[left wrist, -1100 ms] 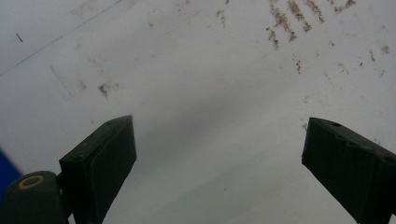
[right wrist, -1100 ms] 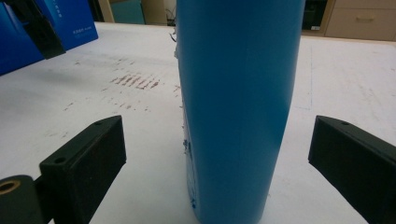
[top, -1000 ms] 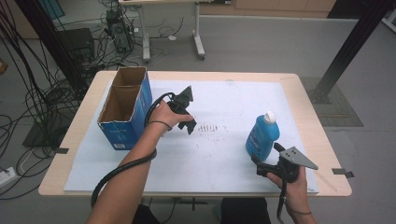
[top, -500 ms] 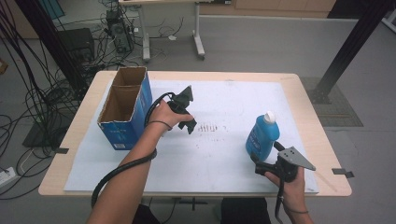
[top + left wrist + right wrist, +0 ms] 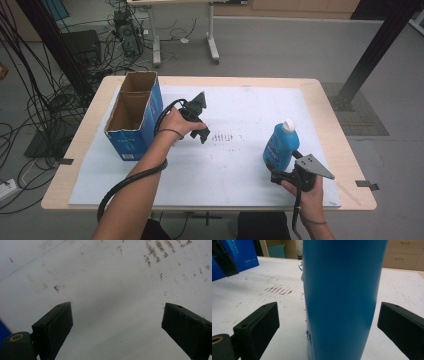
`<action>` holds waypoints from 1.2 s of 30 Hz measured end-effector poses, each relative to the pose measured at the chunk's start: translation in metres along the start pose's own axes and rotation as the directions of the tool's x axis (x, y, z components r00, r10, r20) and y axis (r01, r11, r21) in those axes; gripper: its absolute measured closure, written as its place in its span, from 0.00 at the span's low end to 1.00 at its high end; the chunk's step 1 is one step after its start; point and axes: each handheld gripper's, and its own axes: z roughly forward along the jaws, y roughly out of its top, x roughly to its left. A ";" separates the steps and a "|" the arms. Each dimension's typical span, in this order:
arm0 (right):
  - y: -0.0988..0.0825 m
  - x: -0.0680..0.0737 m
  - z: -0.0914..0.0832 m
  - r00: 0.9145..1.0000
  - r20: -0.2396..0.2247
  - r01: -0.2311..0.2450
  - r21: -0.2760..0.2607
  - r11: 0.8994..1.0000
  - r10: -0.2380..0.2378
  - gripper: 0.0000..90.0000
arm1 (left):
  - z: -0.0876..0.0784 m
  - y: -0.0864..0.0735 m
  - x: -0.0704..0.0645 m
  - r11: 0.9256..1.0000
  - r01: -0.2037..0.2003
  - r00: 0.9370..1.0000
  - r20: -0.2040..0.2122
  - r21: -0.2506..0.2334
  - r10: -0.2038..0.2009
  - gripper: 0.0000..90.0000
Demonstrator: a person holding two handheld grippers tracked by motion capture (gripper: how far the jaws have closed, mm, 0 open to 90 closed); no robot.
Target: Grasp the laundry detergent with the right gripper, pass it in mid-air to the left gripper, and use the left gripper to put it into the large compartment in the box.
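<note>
Blue bottle [image 5: 279,146] — unmoved, upright

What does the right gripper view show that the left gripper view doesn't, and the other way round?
Right gripper view: the blue bottle stands upright between the right gripper, whose jaws are apart and clear of its sides; a blue box stands farther off.
Left gripper view: the left gripper points down at the bare white mat, jaws wide, nothing between them; a thin blue line crosses the mat.
Both: open black jaws, the white mat and its brown rows of smudges.
</note>
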 end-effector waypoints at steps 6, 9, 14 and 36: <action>-0.001 -0.002 0.007 1.000 0.008 -0.004 0.002 1.000 0.004 0.04 | 0.001 0.001 0.002 1.000 0.002 1.000 -0.001 0.003 -0.002 0.11; -0.001 -0.002 0.009 1.000 0.012 -0.008 0.001 1.000 0.008 0.04 | 0.002 0.001 0.002 1.000 0.002 1.000 0.000 0.003 -0.002 0.11; -0.001 -0.003 0.014 1.000 0.018 -0.018 0.000 1.000 0.018 0.04 | 0.004 0.002 0.002 1.000 0.000 1.000 0.001 0.009 0.000 0.11; 0.000 -0.005 0.021 0.999 0.023 -0.039 -0.012 0.999 0.039 0.04 | 0.010 0.004 0.001 1.000 0.000 1.000 0.003 0.018 0.000 0.11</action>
